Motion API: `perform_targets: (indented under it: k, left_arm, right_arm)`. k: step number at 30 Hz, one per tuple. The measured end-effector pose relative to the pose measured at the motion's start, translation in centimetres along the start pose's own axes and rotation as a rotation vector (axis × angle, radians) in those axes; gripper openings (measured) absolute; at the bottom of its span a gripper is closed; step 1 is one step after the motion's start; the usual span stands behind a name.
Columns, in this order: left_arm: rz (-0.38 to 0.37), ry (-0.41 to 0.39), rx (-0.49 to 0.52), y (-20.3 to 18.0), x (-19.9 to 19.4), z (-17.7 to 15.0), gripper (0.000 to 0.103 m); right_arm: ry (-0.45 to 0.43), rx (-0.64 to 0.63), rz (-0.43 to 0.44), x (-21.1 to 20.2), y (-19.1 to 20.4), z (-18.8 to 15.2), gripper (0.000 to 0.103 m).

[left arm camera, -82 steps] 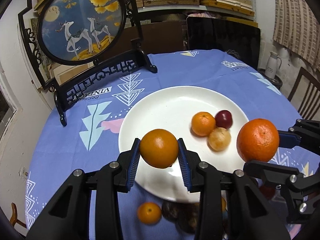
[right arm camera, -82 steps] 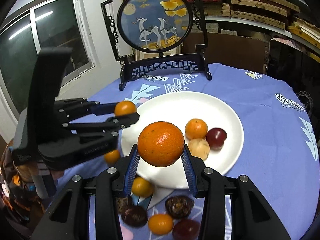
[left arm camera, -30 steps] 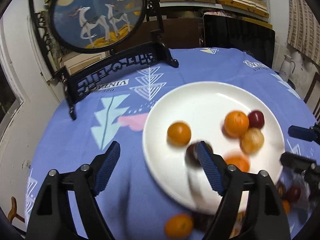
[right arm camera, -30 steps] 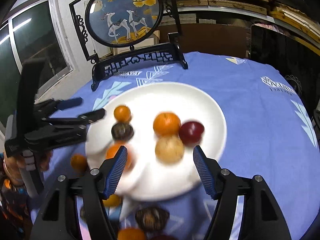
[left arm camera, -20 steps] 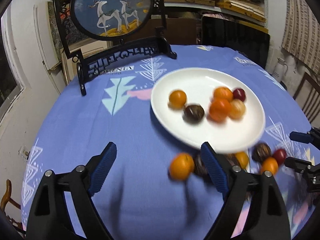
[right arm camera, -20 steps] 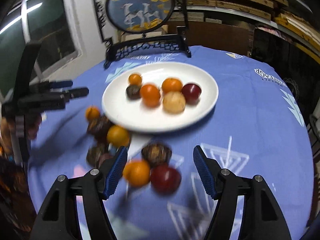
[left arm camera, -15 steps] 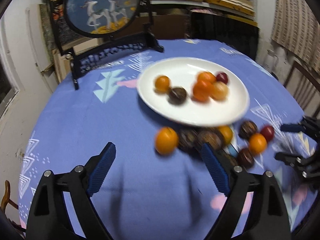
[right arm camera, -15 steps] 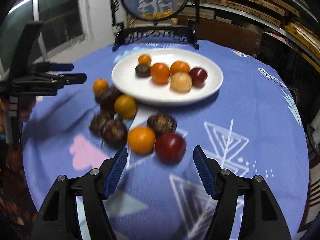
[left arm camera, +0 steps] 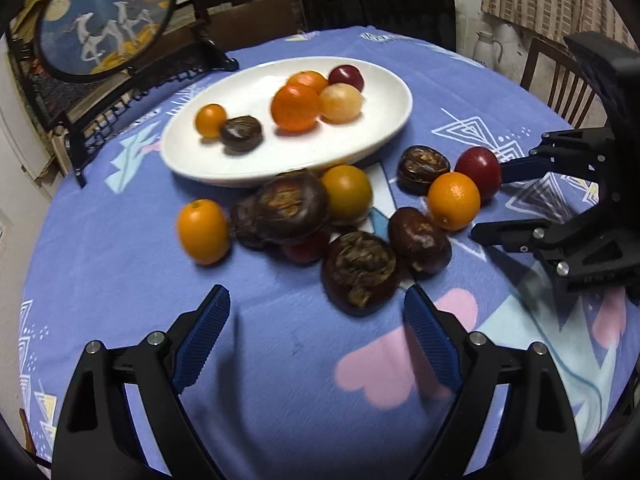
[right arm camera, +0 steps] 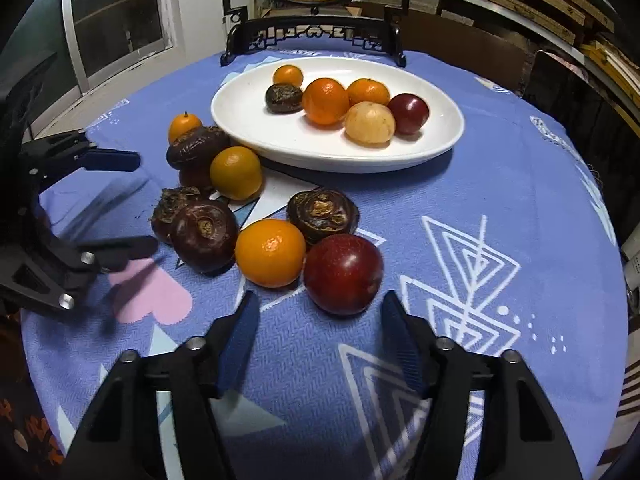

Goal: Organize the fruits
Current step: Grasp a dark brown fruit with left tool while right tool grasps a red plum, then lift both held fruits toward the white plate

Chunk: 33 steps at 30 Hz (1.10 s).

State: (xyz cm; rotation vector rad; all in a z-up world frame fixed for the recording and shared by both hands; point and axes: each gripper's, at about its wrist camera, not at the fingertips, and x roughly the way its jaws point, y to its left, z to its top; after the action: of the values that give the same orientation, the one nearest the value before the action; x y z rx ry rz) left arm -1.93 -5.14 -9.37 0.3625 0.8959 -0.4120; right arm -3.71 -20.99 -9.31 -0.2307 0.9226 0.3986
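A white plate [left arm camera: 384,128] [right arm camera: 440,140] holds several fruits: oranges, a dark brown fruit, a pale yellow one and a red plum [right arm camera: 408,114]. In front of it, loose on the blue cloth, lie several more: oranges [left arm camera: 204,232] [right arm camera: 270,252], dark brown fruits [left arm camera: 360,272] [right arm camera: 204,236] and a red plum [right arm camera: 342,274] [left arm camera: 478,168]. My left gripper [left arm camera: 316,332] is open and empty, just short of a dark brown fruit. My right gripper [right arm camera: 318,324] is open and empty, just short of the red plum; it also shows in the left wrist view [left arm camera: 508,196].
A round painted screen on a black carved stand [left arm camera: 132,76] [right arm camera: 316,36] stands behind the plate. The round table's blue cloth [left arm camera: 280,380] drops off at the near edge. A wooden chair [left arm camera: 560,76] and shelves stand beyond.
Both grippers let go of their oranges onto the plate, opened, and pulled back and down toward the loose fruits on the cloth.
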Motion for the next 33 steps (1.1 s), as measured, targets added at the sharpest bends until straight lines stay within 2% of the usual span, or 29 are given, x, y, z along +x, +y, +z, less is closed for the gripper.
perform_targets:
  k: [3,7,9,11,12,14,15,19,21,22,24,26,29,30,31,32,33]
  left_arm:
    - [-0.011,0.026,0.002,-0.6,0.9,0.6,0.087]
    - [-0.019,0.026,-0.015,-0.9,1.5,1.6,0.085]
    - [-0.029,0.037,-0.023,-1.0,1.7,1.8,0.072]
    - [-0.039,0.038,-0.044,-1.0,1.6,1.9,0.063]
    - [-0.04,0.036,-0.048,-0.9,1.5,1.8,0.057]
    - [-0.054,0.041,-0.056,-0.8,1.2,1.5,0.052]
    - [-0.069,0.043,-0.054,-0.9,0.9,1.3,0.042]
    - [-0.056,0.03,-0.049,-0.8,-0.2,0.7,0.042]
    - [-0.054,0.023,-0.059,-0.4,-0.8,0.4,0.042]
    - [-0.055,0.02,-0.062,-0.2,-1.0,0.3,0.042]
    - [-0.057,0.018,-0.074,0.1,-1.4,0.2,0.042]
    - [-0.053,0.015,-0.083,0.4,-1.6,0.0,0.042]
    - [-0.057,0.009,-0.09,0.6,-1.9,-0.2,0.042]
    - [-0.058,0.007,-0.089,0.6,-2.0,-0.3,0.042]
    - [-0.055,0.005,-0.089,0.6,-2.0,-0.3,0.042]
    - [-0.053,0.004,-0.09,0.7,-2.0,-0.4,0.042]
    - [-0.056,0.005,-0.094,0.8,-2.0,-0.5,0.042]
  right_arm:
    - [-0.003,0.002,-0.008,-0.1,-0.1,0.0,0.054]
    - [-0.002,0.014,0.0,0.0,-0.4,-0.1,0.053]
    - [-0.004,0.013,-0.005,-0.1,-0.4,-0.1,0.049]
    - [-0.007,0.023,-0.012,-0.2,-0.6,-0.1,0.042]
    - [-0.007,0.031,-0.009,-0.2,-0.7,-0.2,0.034]
    - [-0.011,0.049,0.004,-0.3,-1.1,-0.2,0.031]
    - [-0.012,0.053,0.006,-0.4,-1.2,-0.3,0.03]
    - [-0.02,0.058,0.005,-0.7,-1.1,-0.4,0.03]
    - [0.003,0.041,0.013,-0.6,-0.9,-0.6,0.035]
    - [0.005,0.038,0.009,-0.7,-0.8,-0.7,0.053]
    - [0.008,0.057,-0.01,-0.6,-0.8,-0.5,0.073]
    - [-0.013,0.048,-0.039,-0.5,-0.8,-0.1,0.073]
    - [-0.029,0.057,-0.021,-0.2,-1.0,0.6,0.072]
    - [-0.028,0.047,-0.019,0.0,-0.9,0.8,0.068]
    - [-0.025,0.032,-0.013,0.1,-0.7,0.9,0.046]
    - [-0.011,0.028,-0.006,0.3,-0.7,0.9,0.039]
    - [-0.016,0.032,-0.005,0.2,-0.6,0.8,0.038]
